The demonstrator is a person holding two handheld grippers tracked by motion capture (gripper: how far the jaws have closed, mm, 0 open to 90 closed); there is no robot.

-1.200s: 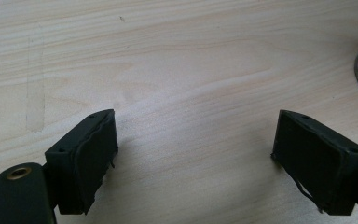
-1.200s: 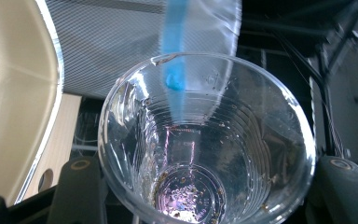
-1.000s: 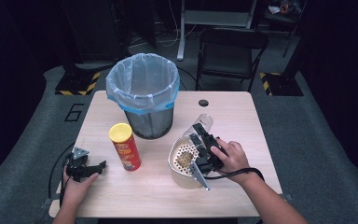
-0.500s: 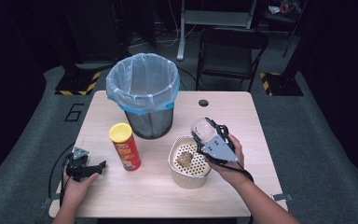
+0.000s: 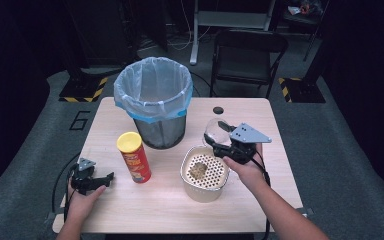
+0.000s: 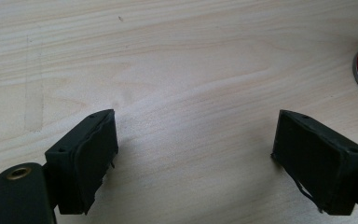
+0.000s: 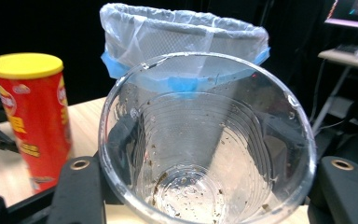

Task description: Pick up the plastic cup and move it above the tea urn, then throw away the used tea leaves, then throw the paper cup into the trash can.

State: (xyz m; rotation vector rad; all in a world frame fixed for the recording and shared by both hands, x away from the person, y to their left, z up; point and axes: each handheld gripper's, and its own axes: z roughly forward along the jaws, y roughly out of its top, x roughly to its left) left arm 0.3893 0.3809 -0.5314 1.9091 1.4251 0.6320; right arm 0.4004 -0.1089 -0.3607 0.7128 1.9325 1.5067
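Lower left of the high view: left gripper (image 5: 99,180) resting on the wooden surface (image 5: 280,150), fingers (image 6: 86,154) spread wide, nothing between. Centre: lined bin (image 5: 153,100), just up-left of the cup. Right of centre: clear plastic cup (image 5: 216,131) clamped in right gripper (image 5: 225,145), mouth tipped toward the camera, above the strainer bowl (image 5: 204,172). Dark room behind.

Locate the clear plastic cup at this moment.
In the high view the clear plastic cup is held in the right gripper, just right of the bin and above the white strainer bowl.
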